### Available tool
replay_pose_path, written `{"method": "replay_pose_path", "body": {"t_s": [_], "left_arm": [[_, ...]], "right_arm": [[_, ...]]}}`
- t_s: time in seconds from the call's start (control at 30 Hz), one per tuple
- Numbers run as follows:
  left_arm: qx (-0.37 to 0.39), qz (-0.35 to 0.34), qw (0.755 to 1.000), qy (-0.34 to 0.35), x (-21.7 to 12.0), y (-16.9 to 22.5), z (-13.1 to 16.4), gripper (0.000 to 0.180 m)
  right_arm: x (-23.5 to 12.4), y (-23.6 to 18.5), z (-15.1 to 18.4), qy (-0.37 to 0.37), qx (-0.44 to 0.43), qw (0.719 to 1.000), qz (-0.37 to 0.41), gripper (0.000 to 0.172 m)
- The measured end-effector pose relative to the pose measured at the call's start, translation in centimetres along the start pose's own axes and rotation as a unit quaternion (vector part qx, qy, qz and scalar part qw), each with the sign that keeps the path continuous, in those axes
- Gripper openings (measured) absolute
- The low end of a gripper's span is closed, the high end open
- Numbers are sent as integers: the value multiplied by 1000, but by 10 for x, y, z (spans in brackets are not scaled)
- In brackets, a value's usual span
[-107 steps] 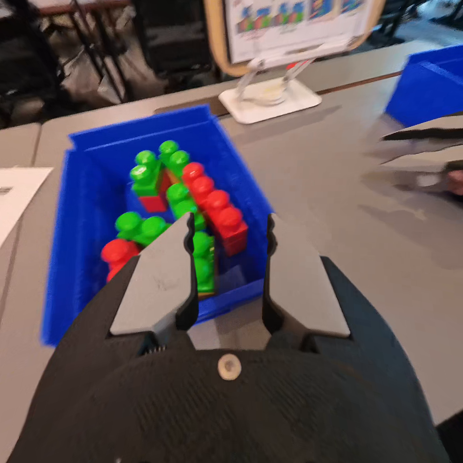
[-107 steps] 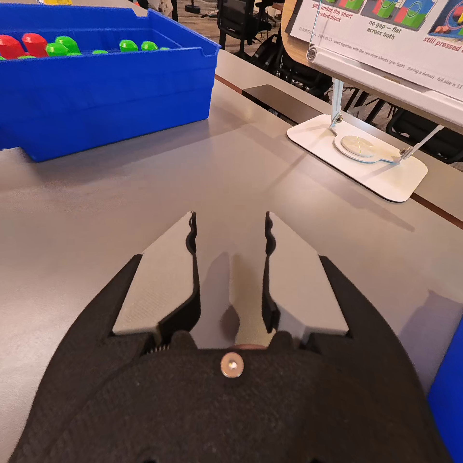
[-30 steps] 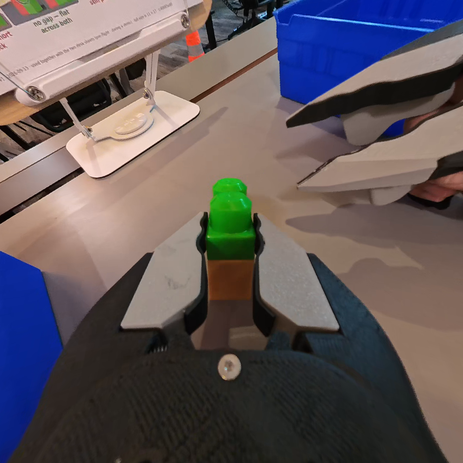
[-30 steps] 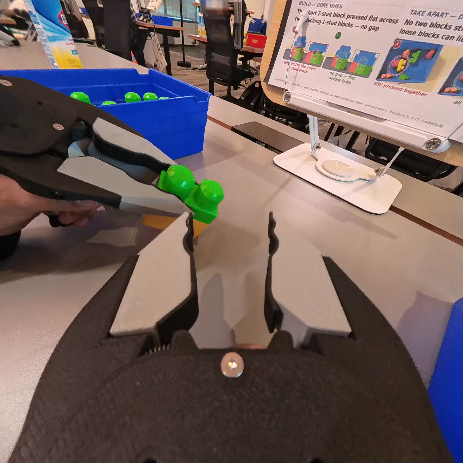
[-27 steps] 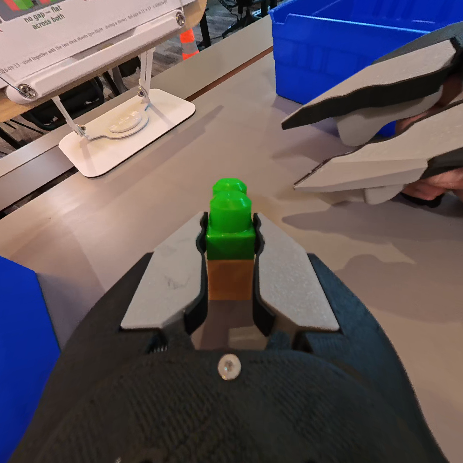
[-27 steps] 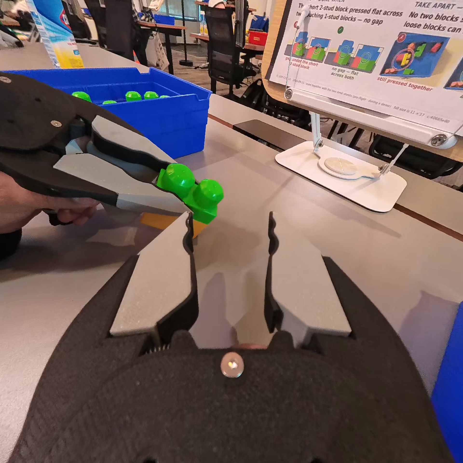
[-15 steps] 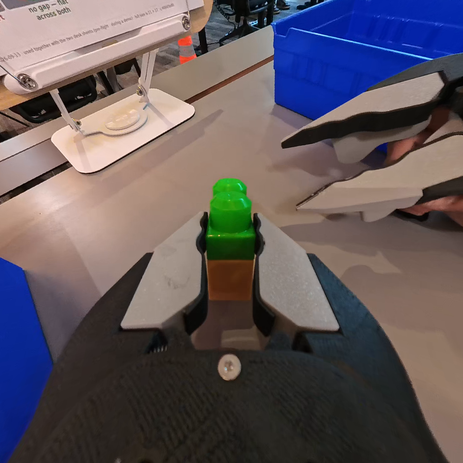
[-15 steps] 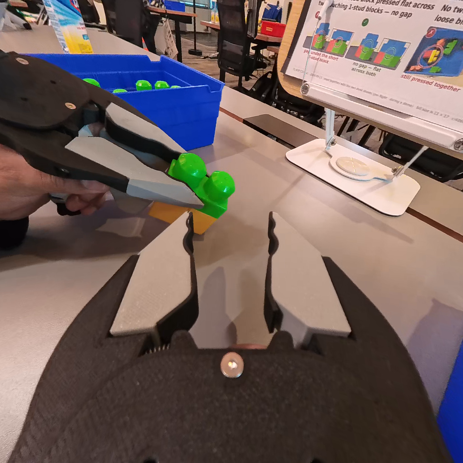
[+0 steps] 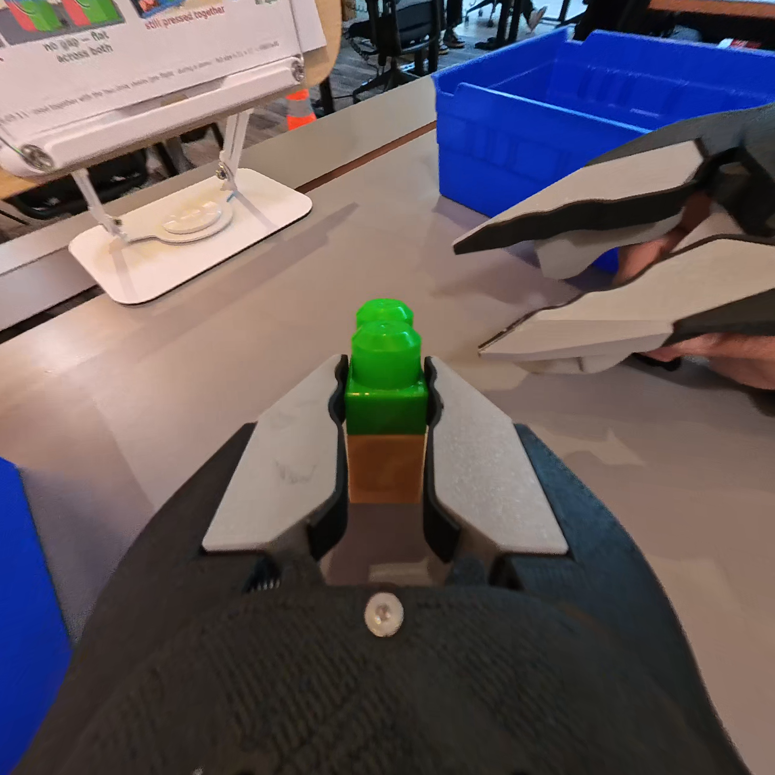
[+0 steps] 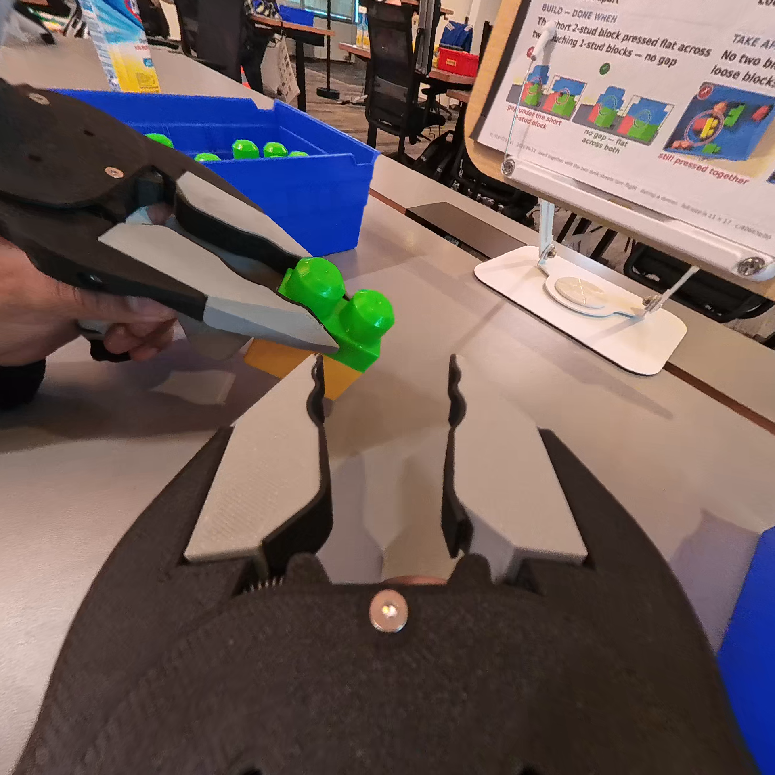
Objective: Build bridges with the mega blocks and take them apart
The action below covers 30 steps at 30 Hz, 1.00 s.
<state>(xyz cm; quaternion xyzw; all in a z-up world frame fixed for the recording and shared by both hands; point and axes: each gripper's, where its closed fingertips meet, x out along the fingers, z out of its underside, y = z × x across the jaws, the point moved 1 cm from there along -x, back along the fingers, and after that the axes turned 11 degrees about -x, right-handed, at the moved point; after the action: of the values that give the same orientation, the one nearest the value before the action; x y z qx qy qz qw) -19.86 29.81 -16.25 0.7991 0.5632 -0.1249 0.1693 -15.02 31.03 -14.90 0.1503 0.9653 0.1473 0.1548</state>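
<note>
Printed writing is showing on the instruction sheet [image 10: 654, 96] on its stand and on a carton [image 10: 121, 46] behind the bin.

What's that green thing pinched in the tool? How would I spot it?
On the grey table, look just in front of the blue bin of loose blocks. The left gripper pinches a green two-stud block pressed onto a yellow-orange block; it's the only block outside the bin.
</note>
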Motion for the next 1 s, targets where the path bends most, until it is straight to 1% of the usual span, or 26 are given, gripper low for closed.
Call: {"method": "replay_pose_path", "body": {"t_s": [0.13,0.23,0.4,0.47,0.57,0.7,0.77,0.83,0.9,0.97,1.0], "left_arm": [[-34,57,998,6,-5,8,-5,34],[-50,63,996,23,-10,4,-9,34],[-15,63,997,28,-20,0,-2,34],[-14,68,997,22,-22,-1,2,34],[-26,100,995,17,-23,5,4,33],[-36,135,990,35,-27,14,-1,33],[-35,164,985,48,-33,21,-5,33],[-38,208,975,62,-41,33,-11,34],[-37,253,964,79,-51,45,-17,33],[-38,284,954,93,-60,51,-23,33],[-38,294,950,96,-63,53,-24,34]], "right_arm": [[-2,-4,-6,12,-10,1000,-19,58],[0,-5,-1,3,0,1000,-26,58],[4,-12,4,-11,-5,999,-40,59],[5,-15,5,-15,-8,999,-46,59],[6,-18,6,-18,-11,998,-52,59],[7,-25,8,-19,-9,997,-74,62],[5,-31,2,2,4,995,-102,63],[1,-40,-6,31,27,989,-144,63],[-4,-51,-12,52,53,978,-197,63],[-10,-58,-20,81,78,964,-240,62],[-15,-61,-26,100,89,955,-263,53]]}}
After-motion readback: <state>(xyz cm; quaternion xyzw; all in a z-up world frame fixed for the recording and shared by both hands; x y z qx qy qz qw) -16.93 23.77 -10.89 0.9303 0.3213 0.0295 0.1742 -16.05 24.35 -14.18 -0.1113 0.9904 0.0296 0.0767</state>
